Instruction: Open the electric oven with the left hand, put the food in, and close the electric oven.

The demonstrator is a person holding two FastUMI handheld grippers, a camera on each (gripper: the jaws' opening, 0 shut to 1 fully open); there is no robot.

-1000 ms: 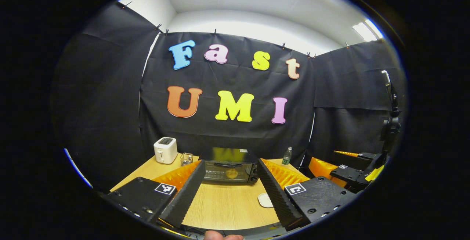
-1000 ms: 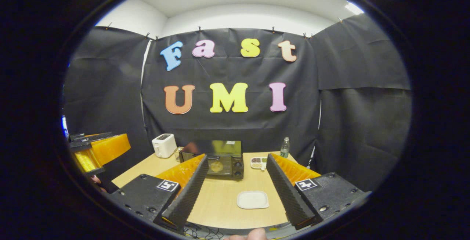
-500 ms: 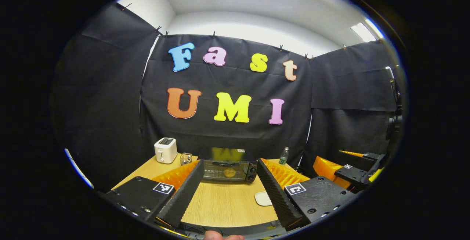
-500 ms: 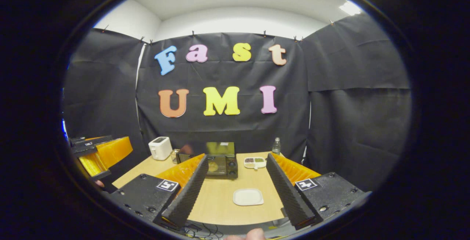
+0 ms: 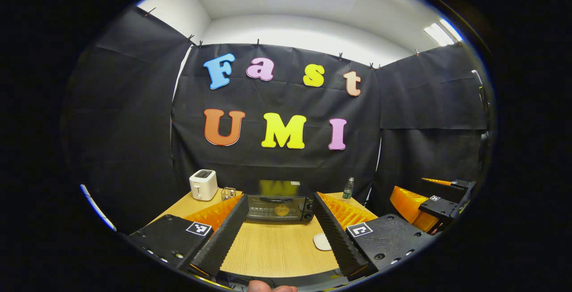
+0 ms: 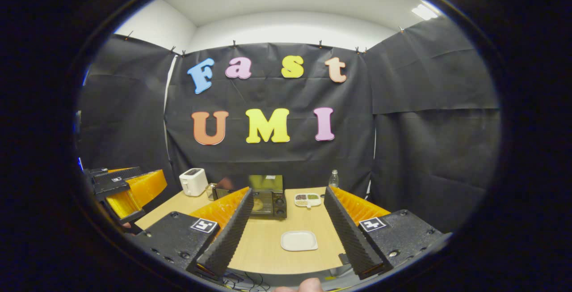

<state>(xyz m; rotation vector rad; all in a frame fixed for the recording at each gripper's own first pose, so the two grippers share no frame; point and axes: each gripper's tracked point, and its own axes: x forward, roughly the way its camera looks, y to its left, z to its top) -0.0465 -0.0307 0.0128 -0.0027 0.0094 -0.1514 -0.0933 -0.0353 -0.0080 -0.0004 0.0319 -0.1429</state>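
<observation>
A: In the right gripper view, a divided snack tray (image 6: 307,200) sits beside the oven (image 6: 263,200); the left gripper view hides that spot behind a finger.

B: Oven (image 5: 279,207) at the table's (image 5: 277,247) far edge, door closed, round food (image 5: 281,210) inside. Toaster (image 5: 203,184), bottle (image 5: 348,188), white plate (image 6: 299,240) nearby.

A: Left gripper (image 5: 279,234) and right gripper (image 6: 286,229) are both spread, empty.

B: Both have drawn back slightly; the oven looks smaller than a second ago.
</observation>
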